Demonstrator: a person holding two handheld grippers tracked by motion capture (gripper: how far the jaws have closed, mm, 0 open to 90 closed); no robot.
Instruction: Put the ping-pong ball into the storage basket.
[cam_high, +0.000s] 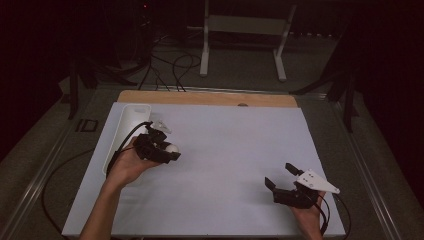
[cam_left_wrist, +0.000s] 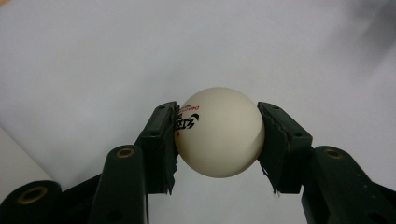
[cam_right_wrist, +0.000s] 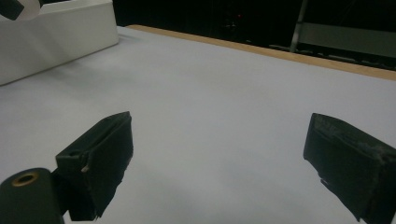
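Lying at the left edge of the white table (cam_high: 225, 150) is a long white tray (cam_high: 131, 117). Just beside the tray, the left gripper (cam_high: 167, 152) is pinching a white table tennis ball (cam_left_wrist: 218, 131) between its pads. Well apart from the tray, the right gripper (cam_high: 280, 175) is standing wide open, holding nothing.

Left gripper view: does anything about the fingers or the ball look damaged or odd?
The black padding on both fingers is frayed, with ragged bits at the lower edges. The white ball itself looks intact, clamped squarely between them, its printed logo against the left pad.
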